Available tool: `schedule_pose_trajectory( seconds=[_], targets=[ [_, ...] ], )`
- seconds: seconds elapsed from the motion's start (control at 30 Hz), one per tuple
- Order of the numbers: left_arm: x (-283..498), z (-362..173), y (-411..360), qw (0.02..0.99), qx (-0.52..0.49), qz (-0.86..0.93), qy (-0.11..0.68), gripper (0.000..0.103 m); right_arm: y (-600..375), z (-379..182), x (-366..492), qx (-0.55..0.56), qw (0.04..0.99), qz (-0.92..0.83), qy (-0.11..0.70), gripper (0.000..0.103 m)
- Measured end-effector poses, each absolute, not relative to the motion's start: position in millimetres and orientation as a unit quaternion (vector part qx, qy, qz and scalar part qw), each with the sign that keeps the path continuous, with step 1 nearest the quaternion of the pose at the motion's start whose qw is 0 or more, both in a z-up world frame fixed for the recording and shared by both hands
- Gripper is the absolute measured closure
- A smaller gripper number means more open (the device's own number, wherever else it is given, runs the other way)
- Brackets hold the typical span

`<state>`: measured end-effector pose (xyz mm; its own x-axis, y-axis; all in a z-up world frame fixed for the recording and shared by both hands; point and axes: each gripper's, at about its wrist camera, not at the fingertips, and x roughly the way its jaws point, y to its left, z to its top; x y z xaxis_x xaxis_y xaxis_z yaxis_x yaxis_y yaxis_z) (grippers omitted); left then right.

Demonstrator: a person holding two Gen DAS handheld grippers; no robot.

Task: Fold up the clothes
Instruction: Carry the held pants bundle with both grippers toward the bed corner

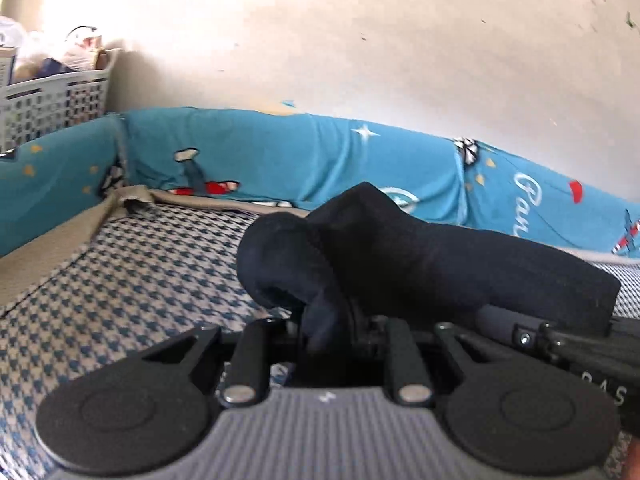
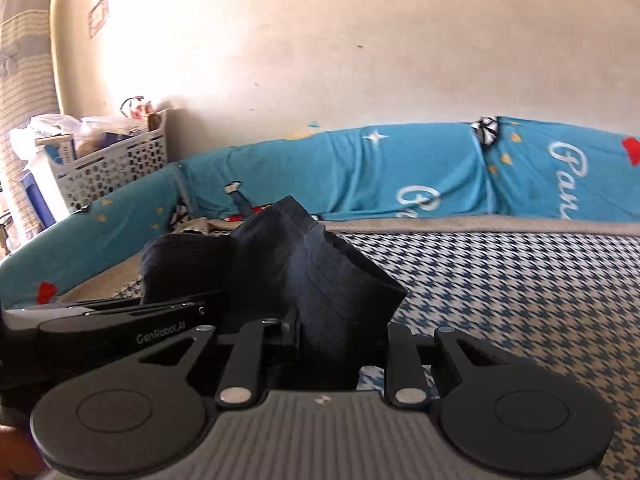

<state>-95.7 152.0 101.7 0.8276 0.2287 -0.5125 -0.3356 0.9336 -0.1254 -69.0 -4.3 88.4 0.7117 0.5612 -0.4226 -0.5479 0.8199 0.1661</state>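
Note:
A dark navy garment (image 1: pixel 400 256) is lifted above the bed and stretches between both grippers. My left gripper (image 1: pixel 326 322) is shut on a bunched edge of it, the cloth rising in a rounded fold above the jaws. The right gripper (image 1: pixel 560 340) comes in at the right edge of the left wrist view, under the same cloth. In the right wrist view my right gripper (image 2: pixel 334 332) is shut on the garment (image 2: pixel 312 276), which stands up in a peaked fold and hides its fingertips. The left gripper (image 2: pixel 120 320) lies close at the left there.
The bed has a blue and white houndstooth cover (image 2: pixel 520 300) with a beige border. Blue printed bumper cushions (image 1: pixel 280 156) line the far side and the left. A white laundry basket (image 2: pixel 112 168) full of items stands past the left corner, under a pale wall (image 1: pixel 360 40).

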Motion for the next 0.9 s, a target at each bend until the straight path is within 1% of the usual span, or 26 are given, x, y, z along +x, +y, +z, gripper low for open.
schedule_pose_trajectory(
  seconds=[0.43,0.9],
  targets=[
    [-106,119,194,0.944,-0.109,0.206,0.232,0.087,48,106,-62,-0.003,0.915,0.341,0.215,0.081],
    [-107,126,250,0.933,-0.103,0.244,0.245,0.087,104,106,-51,0.003,0.9,0.378,0.219,0.081]
  ],
)
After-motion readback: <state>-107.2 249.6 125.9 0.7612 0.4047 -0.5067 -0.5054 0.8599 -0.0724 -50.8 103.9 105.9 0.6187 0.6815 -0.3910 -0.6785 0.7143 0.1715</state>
